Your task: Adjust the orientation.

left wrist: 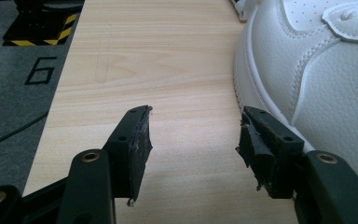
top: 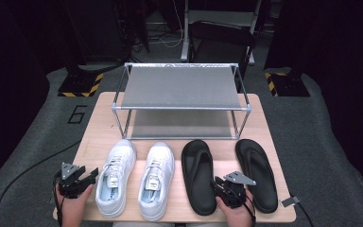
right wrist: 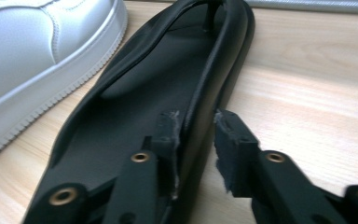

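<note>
Two white sneakers (top: 116, 177) (top: 157, 179) and two black flip-flops (top: 197, 172) (top: 257, 172) lie in a row along the front of the wooden table (top: 94, 137). My right gripper (top: 216, 182) (right wrist: 196, 135) is shut on the right rim of the left flip-flop (right wrist: 158, 70) near its heel. One pad sits inside the footbed and the other outside the rim. My left gripper (top: 92, 174) (left wrist: 193, 140) stands open over bare wood just left of the left sneaker (left wrist: 317, 60), with nothing between its pads.
A two-tier metal shoe rack (top: 182, 87) with grey fabric shelves stands at the back of the table. A white sneaker (right wrist: 42, 42) lies close to the left of the held flip-flop. Grey floor with a "6" mark (left wrist: 41, 70) lies past the table's left edge.
</note>
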Tool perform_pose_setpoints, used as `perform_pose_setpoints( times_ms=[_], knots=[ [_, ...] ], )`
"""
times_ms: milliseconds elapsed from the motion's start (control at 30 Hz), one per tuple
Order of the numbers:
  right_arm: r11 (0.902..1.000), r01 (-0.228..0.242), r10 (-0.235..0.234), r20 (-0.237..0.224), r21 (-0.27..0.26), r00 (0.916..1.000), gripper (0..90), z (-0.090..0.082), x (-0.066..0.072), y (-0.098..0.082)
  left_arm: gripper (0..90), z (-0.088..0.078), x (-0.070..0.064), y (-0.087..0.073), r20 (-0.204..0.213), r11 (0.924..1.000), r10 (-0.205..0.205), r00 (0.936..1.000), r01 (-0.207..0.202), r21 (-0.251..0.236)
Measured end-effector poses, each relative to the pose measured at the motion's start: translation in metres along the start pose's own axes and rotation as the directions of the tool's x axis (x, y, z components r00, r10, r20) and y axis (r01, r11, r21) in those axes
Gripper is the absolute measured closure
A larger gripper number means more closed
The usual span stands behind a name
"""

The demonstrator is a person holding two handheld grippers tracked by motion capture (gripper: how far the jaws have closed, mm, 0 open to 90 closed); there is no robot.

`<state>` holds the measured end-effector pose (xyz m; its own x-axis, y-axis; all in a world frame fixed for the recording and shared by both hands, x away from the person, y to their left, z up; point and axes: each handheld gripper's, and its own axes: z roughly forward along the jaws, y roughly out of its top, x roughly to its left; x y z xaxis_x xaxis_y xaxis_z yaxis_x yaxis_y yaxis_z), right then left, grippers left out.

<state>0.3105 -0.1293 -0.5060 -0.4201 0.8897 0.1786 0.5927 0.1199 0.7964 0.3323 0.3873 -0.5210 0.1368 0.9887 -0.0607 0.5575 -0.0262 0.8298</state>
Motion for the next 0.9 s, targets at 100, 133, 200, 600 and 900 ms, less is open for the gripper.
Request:
perform_pose_setpoints(
  times_ms=[100,133,200,600,900],
  knots=[
    [0.9995,-0.031,0.031,-0.017,0.002,0.9994,78.5,0.0,0.001,0.001,42.9,0.0,0.0,0.0,-0.001,1.0,-0.001,1.0,0.001,0.002],
    [0.9994,-0.035,0.035,-0.017,0.003,0.9992,78.8,0.0,0.002,0.001,42.8,0.0,0.0,0.0,-0.003,1.0,-0.003,1.0,0.003,-0.004],
    [0.9997,-0.024,0.024,-0.006,0.002,0.9997,80.6,0.0,0.001,0.002,42.8,0.0,0.0,0.0,-0.002,1.0,-0.001,1.0,0.001,0.0],
    [0.9979,-0.064,0.064,0.004,0.004,0.9979,70.5,-0.001,-0.004,0.0,42.8,0.0,0.0,-0.001,-0.005,1.0,0.0,1.0,0.0,0.008],
    [0.9917,-0.126,0.126,-0.021,0.025,0.9918,60.1,0.003,-0.012,-0.006,42.8,0.0,0.0,-0.001,-0.007,1.0,-0.004,1.0,0.004,-0.007]
  ],
)
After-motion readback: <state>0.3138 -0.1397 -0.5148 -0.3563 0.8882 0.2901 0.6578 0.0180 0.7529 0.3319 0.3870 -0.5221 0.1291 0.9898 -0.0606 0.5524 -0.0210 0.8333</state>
